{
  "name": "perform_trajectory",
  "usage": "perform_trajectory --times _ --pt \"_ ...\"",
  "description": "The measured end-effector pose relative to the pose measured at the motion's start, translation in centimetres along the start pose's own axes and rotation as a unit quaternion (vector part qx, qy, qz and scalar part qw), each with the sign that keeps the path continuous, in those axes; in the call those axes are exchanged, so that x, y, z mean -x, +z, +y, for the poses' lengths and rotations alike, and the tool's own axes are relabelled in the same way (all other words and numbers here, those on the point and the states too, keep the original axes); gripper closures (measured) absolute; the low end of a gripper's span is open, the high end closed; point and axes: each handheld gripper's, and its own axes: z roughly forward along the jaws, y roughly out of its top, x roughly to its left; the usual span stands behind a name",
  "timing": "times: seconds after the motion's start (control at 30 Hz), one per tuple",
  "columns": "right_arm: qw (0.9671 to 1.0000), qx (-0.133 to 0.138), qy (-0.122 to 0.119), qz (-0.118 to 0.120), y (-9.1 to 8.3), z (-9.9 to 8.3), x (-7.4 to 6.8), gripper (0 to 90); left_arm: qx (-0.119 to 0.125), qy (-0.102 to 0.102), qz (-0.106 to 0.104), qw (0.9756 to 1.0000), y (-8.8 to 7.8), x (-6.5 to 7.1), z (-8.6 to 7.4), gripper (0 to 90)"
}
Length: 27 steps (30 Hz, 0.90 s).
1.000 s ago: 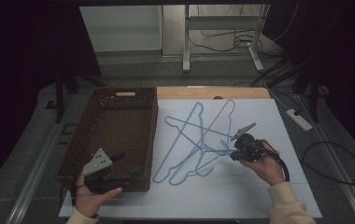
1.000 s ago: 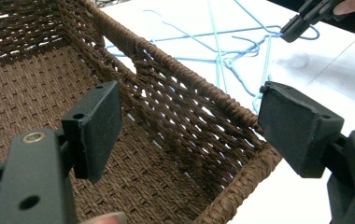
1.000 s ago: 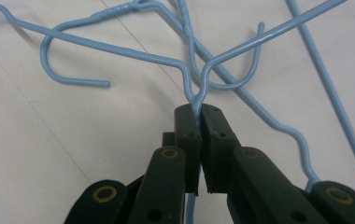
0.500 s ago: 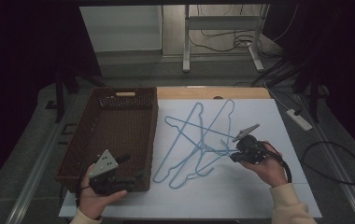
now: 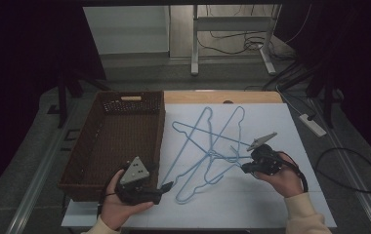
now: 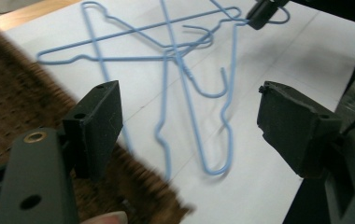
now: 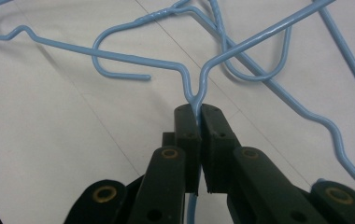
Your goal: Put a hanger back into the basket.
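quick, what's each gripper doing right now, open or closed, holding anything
left gripper: jaws wide open, holding nothing, beside the wicker basket.
right gripper: jaws shut on a blue wire hanger.

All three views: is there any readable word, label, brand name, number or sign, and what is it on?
None can be read.
Wicker basket: a pale tag-like patch on its far wall, too small to tell if it bears text.
Blue wire hangers: no markings.
Left gripper and right gripper: no print on them.
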Motion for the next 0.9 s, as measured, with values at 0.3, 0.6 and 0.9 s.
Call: perform_trajectory --times 0.3,0.6,0.9 --pt "1.0 0.005 -0.004 0.005 0.0 -0.1 -0.4 86.7 -0.022 0.014 -0.02 0.9995 2.6 1.9 1.7 23.9" --pt "0.9998 0.012 -0.009 0.014 -0.1 -0.1 -1.0 86.7 -0.05 0.026 -0.04 0.9976 6.2 3.6 2.9 24.1" --pt "0.9997 0.015 -0.013 0.015 -0.2 0.1 -1.3 86.7 -0.074 0.038 -0.046 0.9955 8.9 4.4 3.0 24.8"
